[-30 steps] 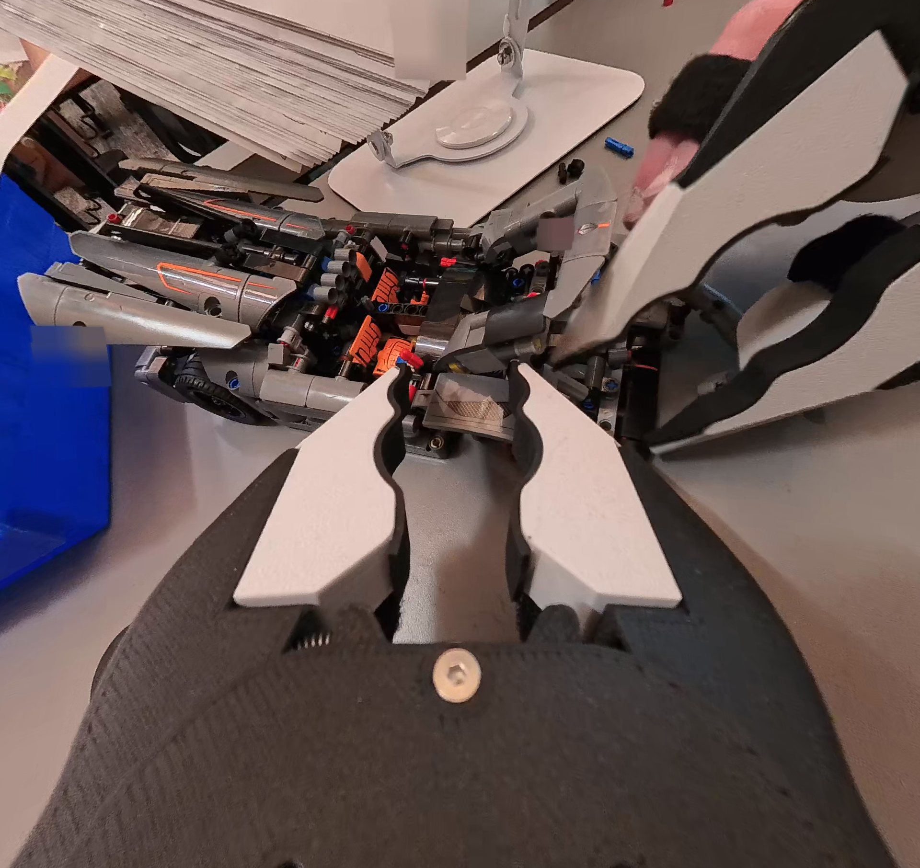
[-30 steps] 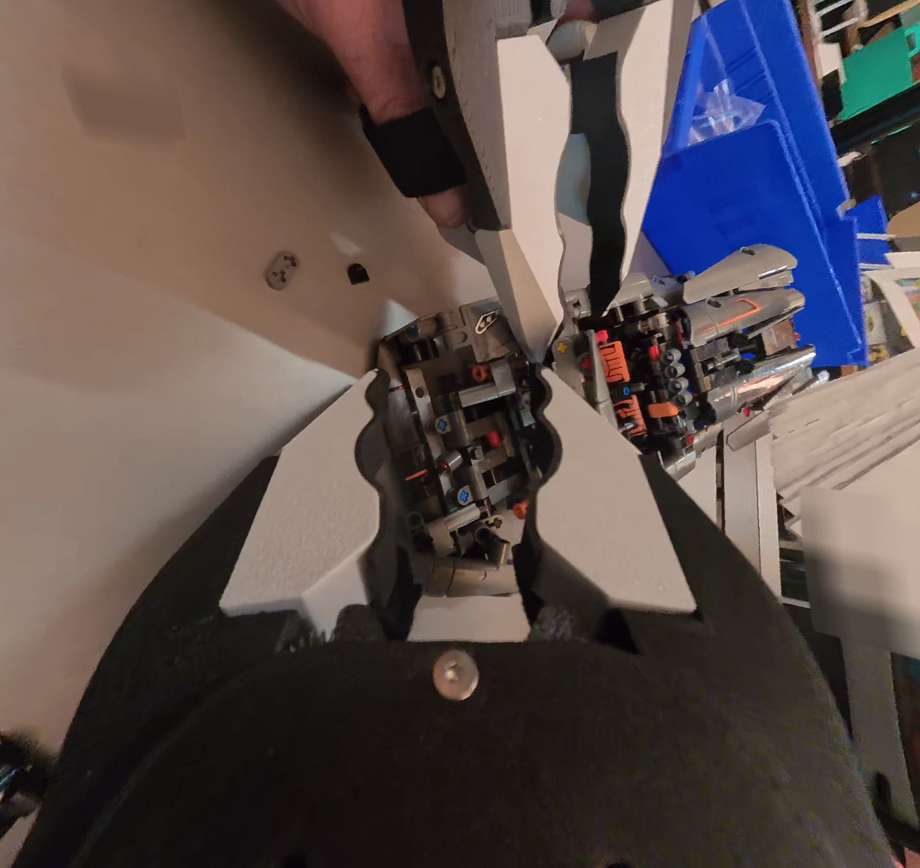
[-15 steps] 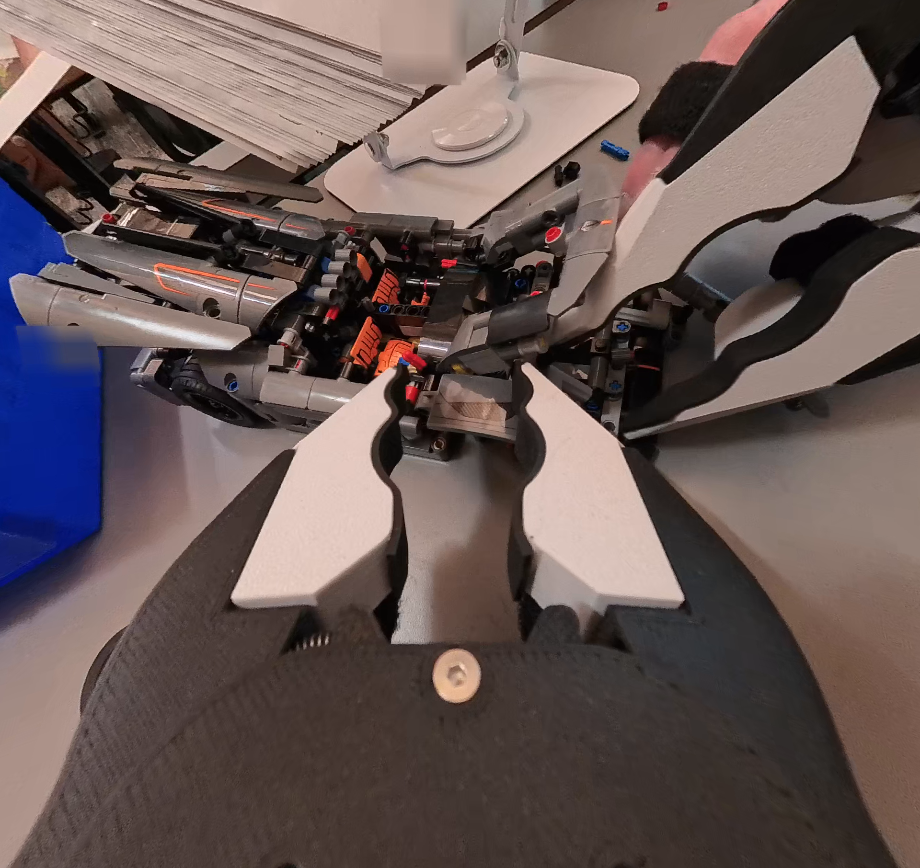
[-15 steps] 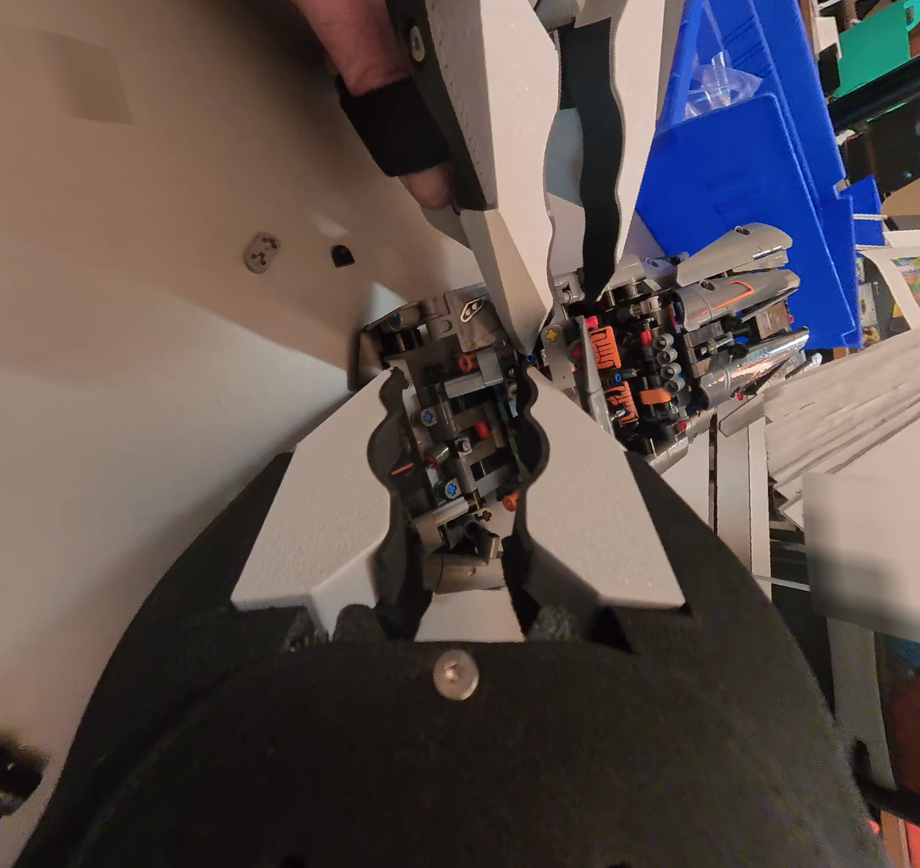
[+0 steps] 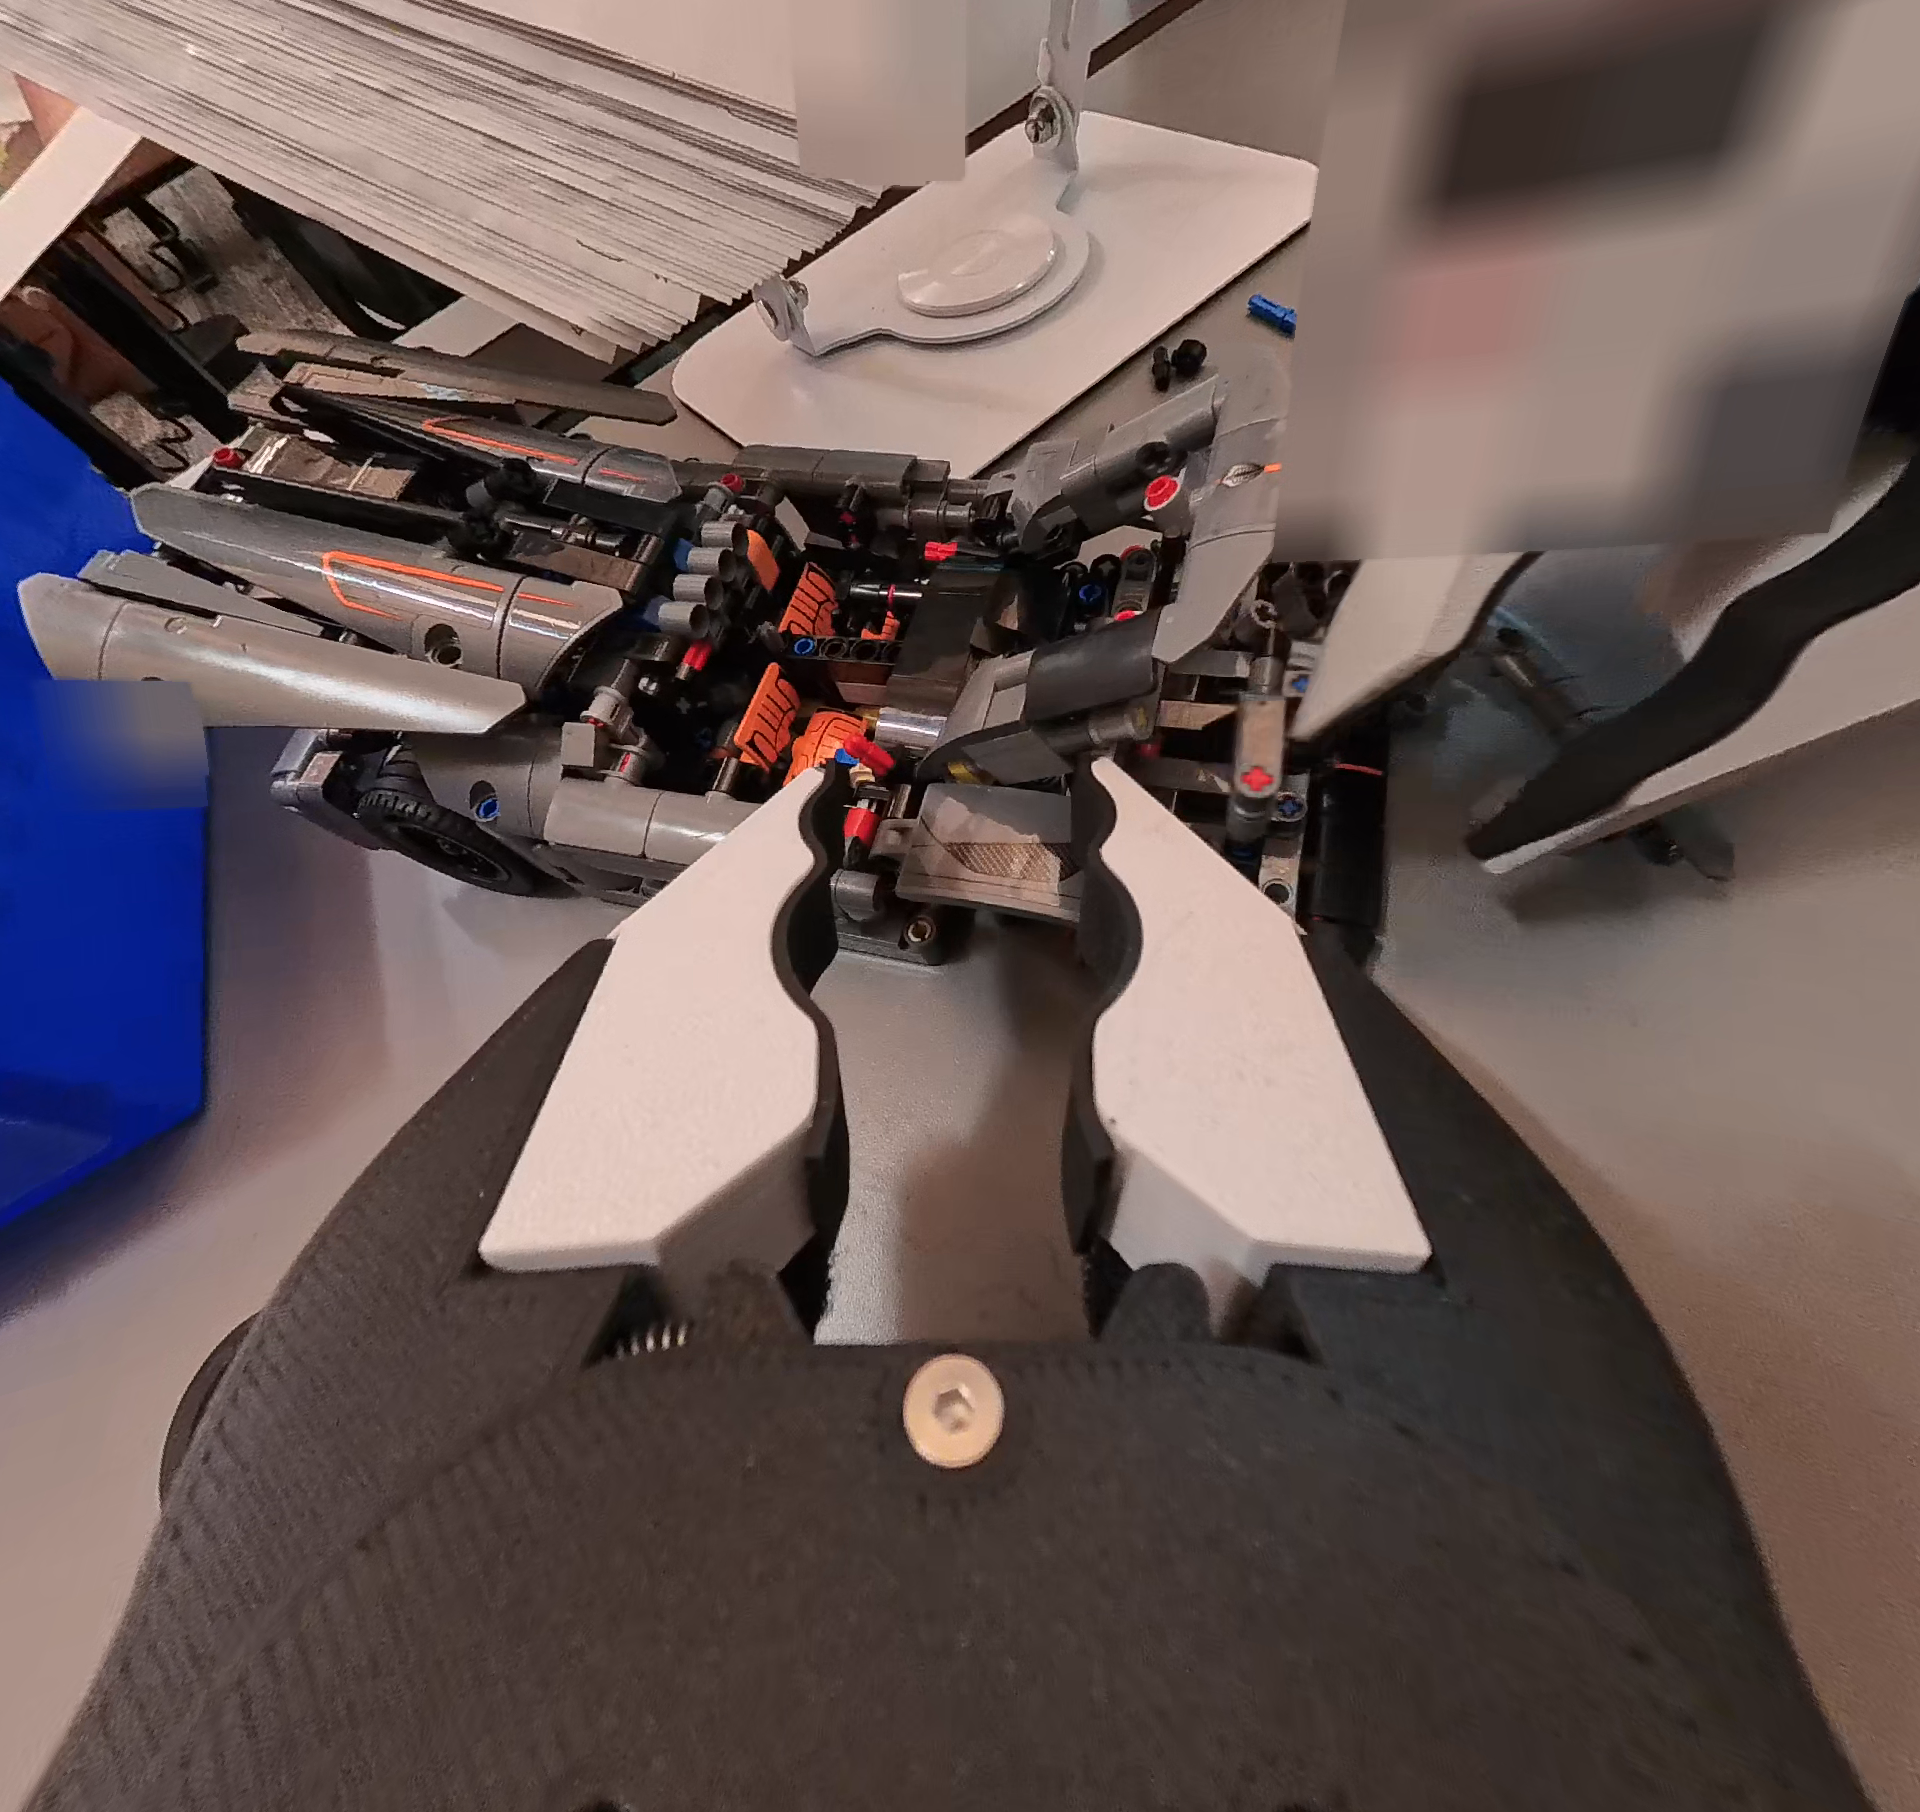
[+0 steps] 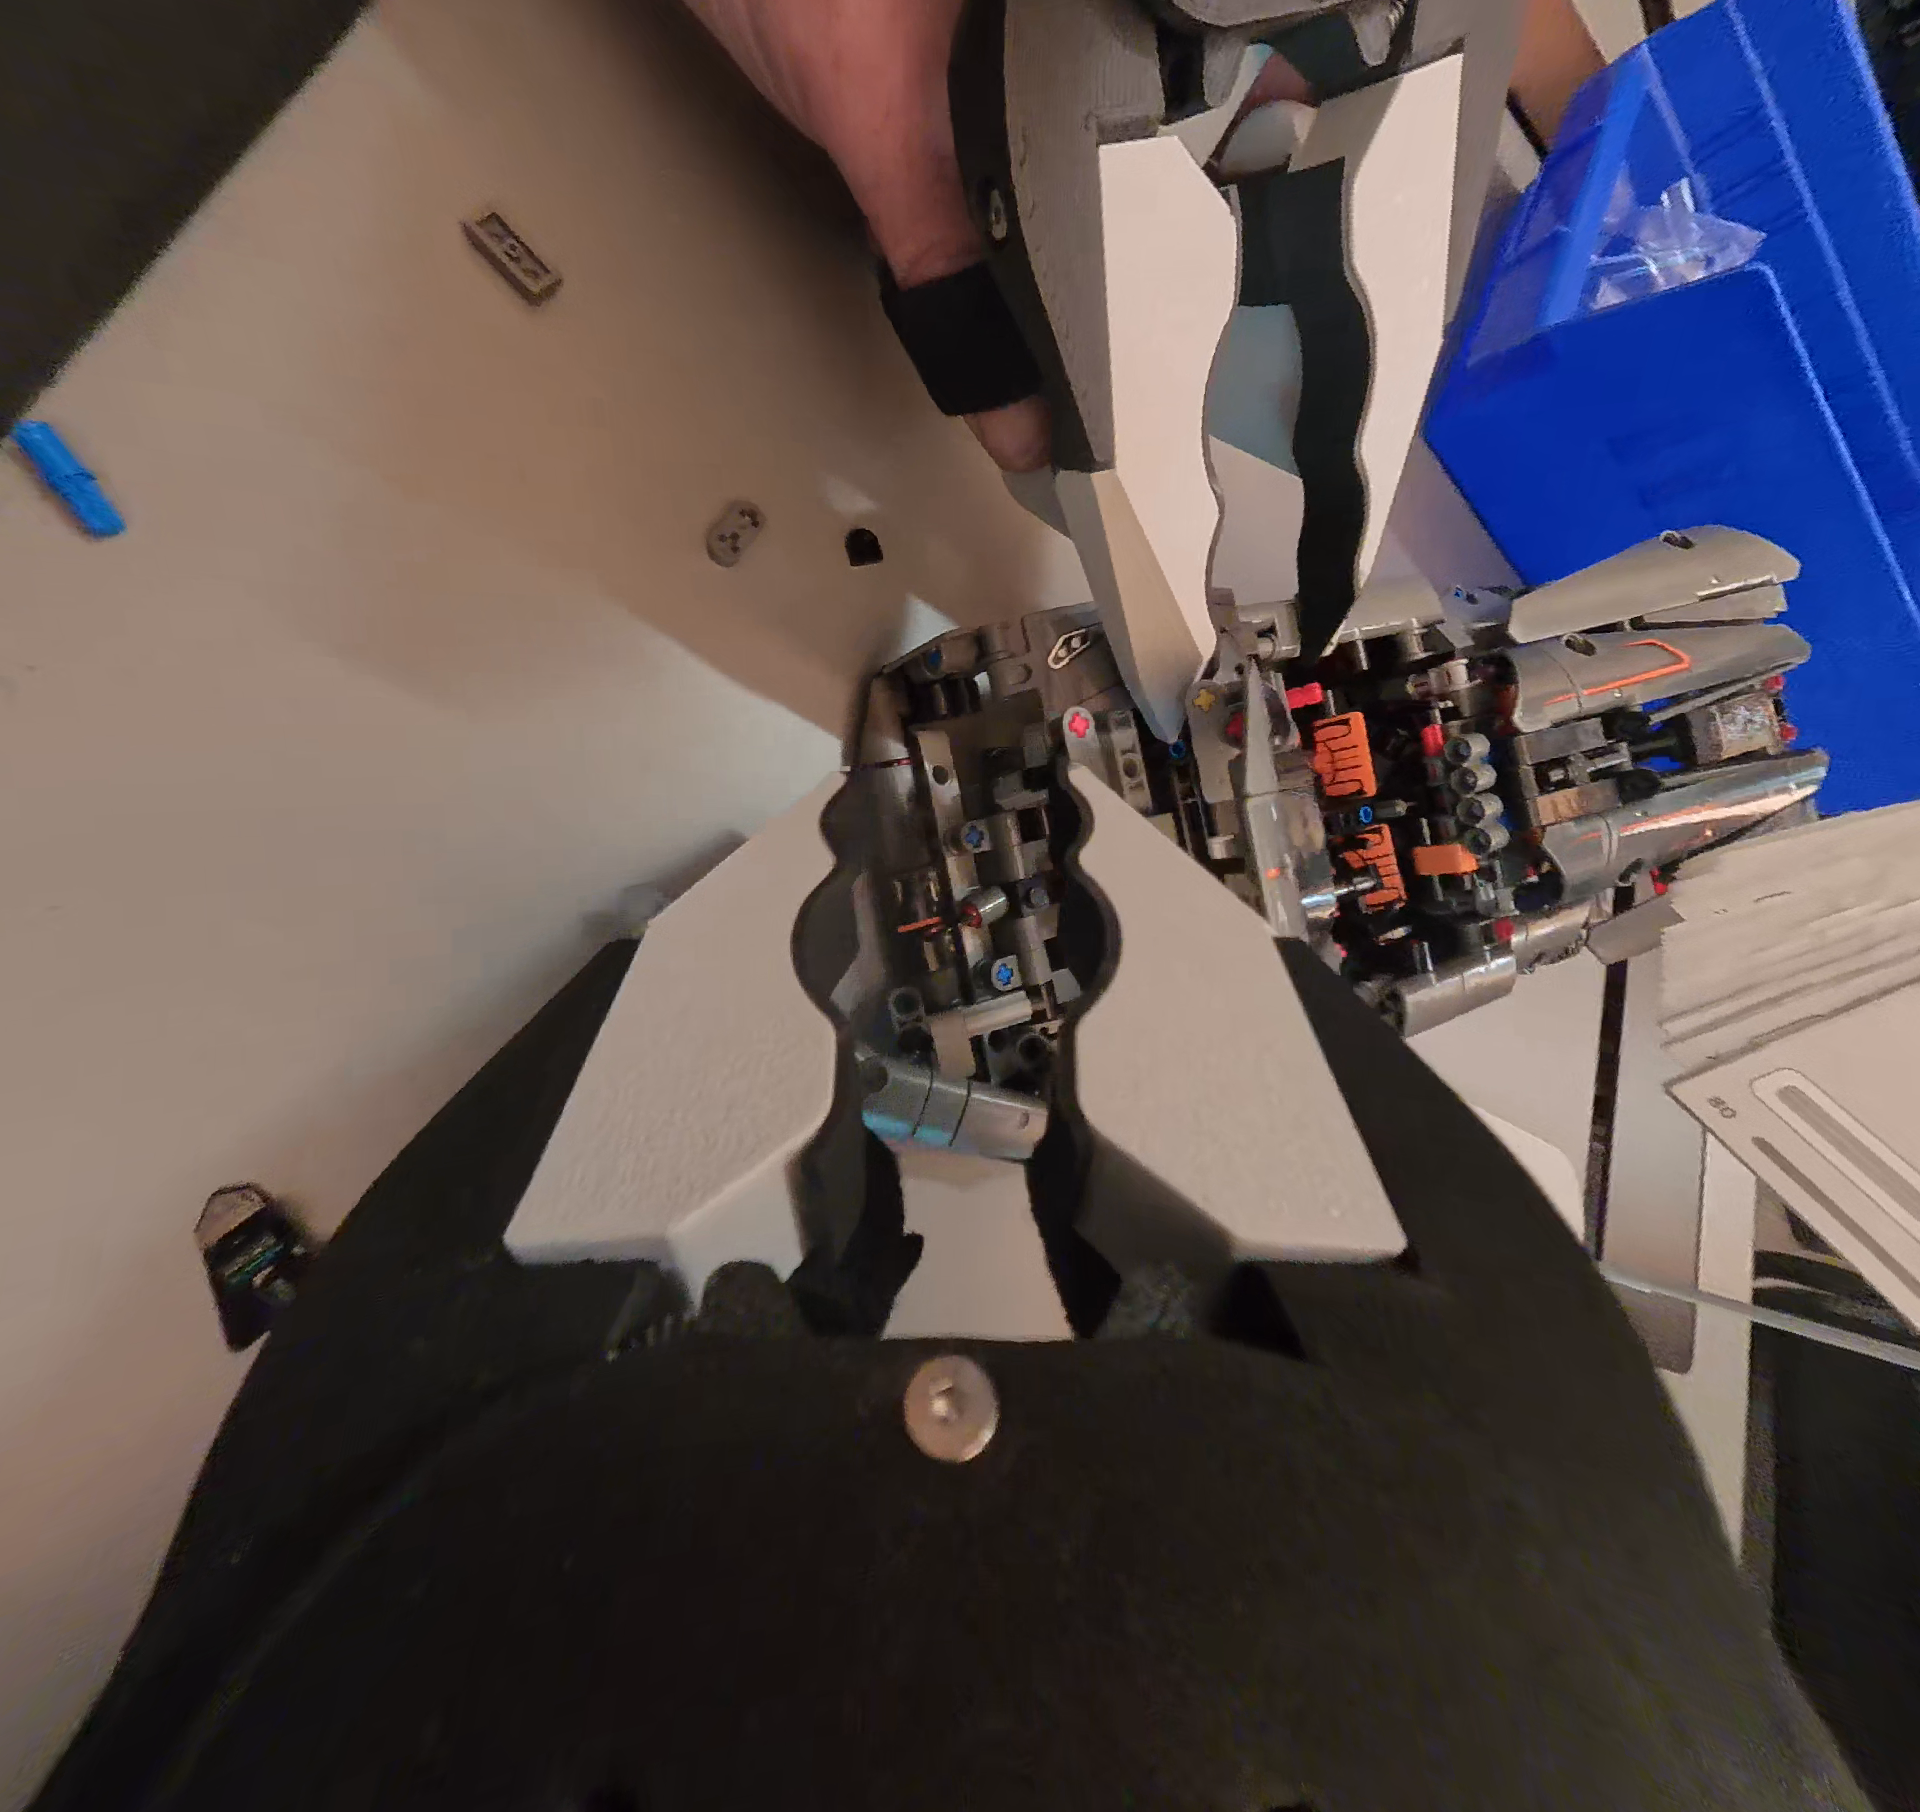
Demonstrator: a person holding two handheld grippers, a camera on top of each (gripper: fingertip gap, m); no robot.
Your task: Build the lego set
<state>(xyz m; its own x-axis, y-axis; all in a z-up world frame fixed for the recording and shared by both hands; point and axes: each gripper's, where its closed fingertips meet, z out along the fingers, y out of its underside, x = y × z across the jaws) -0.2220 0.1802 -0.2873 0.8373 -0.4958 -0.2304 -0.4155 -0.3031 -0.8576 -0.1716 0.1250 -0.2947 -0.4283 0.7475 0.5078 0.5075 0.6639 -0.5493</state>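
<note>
A grey Lego car model with orange details [image 5: 727,640] lies on the grey table [image 5: 1662,1139]. My left gripper [image 5: 956,786] is at the model's near side, its fingers closed on a grey side panel [image 5: 987,848]. My right gripper [image 6: 961,780] straddles the model's front end [image 6: 966,931] and is shut on it. A curved grey piece [image 6: 945,1118] sits between its pads. The right gripper also shows at the right of the left wrist view [image 5: 1392,791], partly under a blurred patch. The left gripper shows in the right wrist view [image 6: 1242,687], held by a hand [image 6: 831,48].
A blue bin [image 5: 83,827] stands left of the model; it also shows in the right wrist view [image 6: 1714,412]. A white stand base [image 5: 1143,235] and a thick stack of pages [image 5: 416,100] lie behind. Loose pieces lie on the table: a blue pin [image 6: 68,479], a grey plate [image 6: 514,256], small bits [image 6: 735,533].
In the left wrist view the right gripper has swung off the top of the model toward its front end. The right view has drawn back. The left gripper stays at the side panel.
</note>
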